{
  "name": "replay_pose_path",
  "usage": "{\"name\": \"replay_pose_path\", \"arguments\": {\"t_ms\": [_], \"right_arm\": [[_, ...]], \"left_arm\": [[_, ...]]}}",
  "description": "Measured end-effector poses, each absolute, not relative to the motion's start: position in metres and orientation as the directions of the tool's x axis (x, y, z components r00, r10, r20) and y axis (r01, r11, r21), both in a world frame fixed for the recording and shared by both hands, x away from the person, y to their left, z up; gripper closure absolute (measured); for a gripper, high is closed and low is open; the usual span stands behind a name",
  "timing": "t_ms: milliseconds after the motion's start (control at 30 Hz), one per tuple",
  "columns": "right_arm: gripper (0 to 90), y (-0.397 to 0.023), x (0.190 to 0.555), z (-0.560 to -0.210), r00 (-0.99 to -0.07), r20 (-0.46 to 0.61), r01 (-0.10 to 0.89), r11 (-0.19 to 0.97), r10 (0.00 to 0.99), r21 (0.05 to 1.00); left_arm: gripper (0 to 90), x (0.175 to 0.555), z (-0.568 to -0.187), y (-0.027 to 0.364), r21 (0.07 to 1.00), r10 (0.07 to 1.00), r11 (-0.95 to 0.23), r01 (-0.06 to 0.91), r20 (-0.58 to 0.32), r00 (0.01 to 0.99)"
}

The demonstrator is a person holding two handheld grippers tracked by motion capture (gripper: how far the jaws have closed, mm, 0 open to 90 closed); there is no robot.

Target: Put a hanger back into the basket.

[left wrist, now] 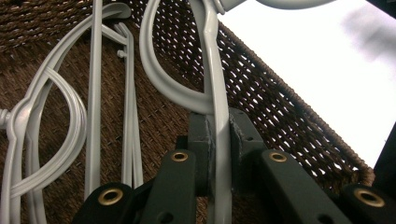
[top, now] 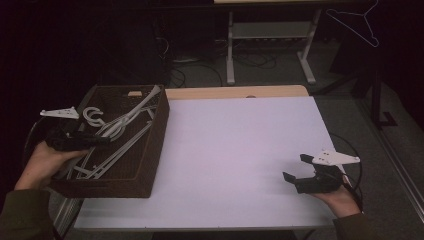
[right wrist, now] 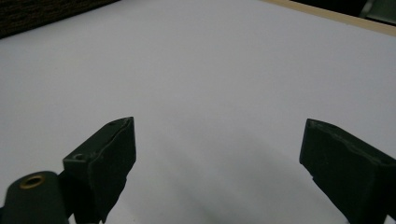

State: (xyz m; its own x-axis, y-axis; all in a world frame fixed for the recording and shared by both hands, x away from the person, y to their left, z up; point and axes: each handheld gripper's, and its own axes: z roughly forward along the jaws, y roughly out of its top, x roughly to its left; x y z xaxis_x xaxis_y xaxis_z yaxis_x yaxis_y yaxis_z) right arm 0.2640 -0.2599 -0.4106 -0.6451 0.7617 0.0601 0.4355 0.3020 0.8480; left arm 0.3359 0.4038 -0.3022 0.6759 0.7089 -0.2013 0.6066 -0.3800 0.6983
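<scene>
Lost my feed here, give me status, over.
Left gripper shut on a grey hanger in the basket. Right gripper open, empty. Other hangers alongside.

1. Left gripper (top: 102,140) tips hard to make out in the high view, dark against the basket (top: 150,165) and the hangers (top: 120,131).
2. Gripped hanger (left wrist: 215,93): hook cut off by the top edge in the left gripper view, lower bar hidden behind the jaws.
3. Pile of hangers tangled in the high view, count can't be told.
4. Right gripper (right wrist: 217,154): right jaw cut off by the frame edge.
5. Far hanger (top: 357,25) faint, what it hangs on unclear.
</scene>
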Motion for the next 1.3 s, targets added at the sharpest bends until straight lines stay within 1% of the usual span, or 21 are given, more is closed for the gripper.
{"name": "replay_pose_path", "arguments": {"t_ms": [167,267,333,467,500,533,567,600,633,667,767,800,833,867,933,1067,1100,1167,1200,1300], "right_arm": [[10.4,-0.260,0.264,-0.410,-0.644,0.060,0.436,0.302,0.763,0.848],[10.4,-0.261,0.264,-0.411,-0.642,0.057,0.435,0.301,0.765,0.849],[10.4,-0.261,0.265,-0.411,-0.642,0.054,0.434,0.304,0.765,0.848],[10.4,-0.261,0.265,-0.411,-0.643,0.050,0.431,0.307,0.764,0.849],[10.4,-0.261,0.265,-0.411,-0.641,0.052,0.434,0.306,0.766,0.848],[10.4,-0.261,0.265,-0.411,-0.641,0.051,0.433,0.306,0.766,0.848],[10.4,-0.261,0.265,-0.411,-0.642,0.050,0.432,0.307,0.765,0.848],[10.4,-0.261,0.265,-0.411,-0.642,0.051,0.433,0.307,0.765,0.847],[10.4,-0.261,0.265,-0.411,-0.642,0.053,0.434,0.306,0.765,0.848],[10.4,-0.260,0.265,-0.411,-0.642,0.054,0.434,0.305,0.765,0.848],[10.4,-0.260,0.265,-0.411,-0.642,0.054,0.434,0.305,0.765,0.848],[10.4,-0.260,0.265,-0.411,-0.642,0.054,0.434,0.304,0.765,0.848],[10.4,-0.260,0.265,-0.411,-0.643,0.053,0.434,0.305,0.764,0.848],[10.3,-0.261,0.265,-0.411,-0.643,0.053,0.432,0.305,0.764,0.848],[10.3,-0.261,0.265,-0.411,-0.643,0.051,0.432,0.307,0.764,0.848],[10.3,-0.259,0.265,-0.411,-0.642,0.054,0.436,0.306,0.765,0.846],[10.3,-0.259,0.266,-0.411,-0.643,0.052,0.435,0.308,0.764,0.846],[10.3,-0.259,0.265,-0.411,-0.643,0.053,0.436,0.308,0.764,0.846],[10.3,-0.259,0.265,-0.411,-0.642,0.053,0.435,0.307,0.765,0.846],[10.3,-0.259,0.265,-0.411,-0.644,0.051,0.433,0.308,0.763,0.847]], "left_arm": [[80.6,0.339,-0.308,0.409,0.692,0.719,-0.371,0.620,-0.208,0.663],[80.2,0.342,-0.313,0.413,0.684,0.746,-0.370,0.629,-0.185,0.640],[79.9,0.343,-0.315,0.415,0.682,0.752,-0.362,0.635,-0.188,0.632],[78.4,0.345,-0.315,0.422,0.692,0.792,-0.342,0.636,-0.151,0.591],[76.7,0.345,-0.315,0.425,0.700,0.813,-0.330,0.633,-0.130,0.568],[73.0,0.345,-0.314,0.429,0.705,0.829,-0.330,0.627,-0.100,0.550],[72.8,0.346,-0.313,0.432,0.709,0.849,-0.322,0.627,-0.076,0.522],[70.7,0.347,-0.313,0.437,0.712,0.878,-0.307,0.632,-0.045,0.477],[67.4,0.347,-0.312,0.440,0.710,0.889,-0.311,0.632,-0.017,0.457],[65.5,0.348,-0.312,0.444,0.715,0.900,-0.304,0.629,-0.001,0.436],[61.9,0.347,-0.313,0.452,0.723,0.919,-0.275,0.634,0.004,0.395],[59.3,0.345,-0.311,0.452,0.733,0.917,-0.276,0.621,0.007,0.398],[59.0,0.343,-0.310,0.451,0.752,0.915,-0.261,0.605,-0.007,0.404],[59.2,0.341,-0.309,0.449,0.762,0.906,-0.258,0.595,-0.025,0.423],[62.5,0.340,-0.308,0.438,0.754,0.879,-0.284,0.592,-0.042,0.475],[56.2,0.337,-0.309,0.403,0.741,0.794,-0.382,0.552,-0.042,0.606],[56.1,0.336,-0.309,0.394,0.745,0.768,-0.399,0.535,-0.047,0.638],[56.4,0.335,-0.310,0.376,0.747,0.716,-0.421,0.514,-0.075,0.694],[56.4,0.335,-0.311,0.364,0.748,0.681,-0.427,0.507,-0.103,0.725],[56.4,0.336,-0.313,0.348,0.745,0.646,-0.433,0.508,-0.137,0.751]]}}
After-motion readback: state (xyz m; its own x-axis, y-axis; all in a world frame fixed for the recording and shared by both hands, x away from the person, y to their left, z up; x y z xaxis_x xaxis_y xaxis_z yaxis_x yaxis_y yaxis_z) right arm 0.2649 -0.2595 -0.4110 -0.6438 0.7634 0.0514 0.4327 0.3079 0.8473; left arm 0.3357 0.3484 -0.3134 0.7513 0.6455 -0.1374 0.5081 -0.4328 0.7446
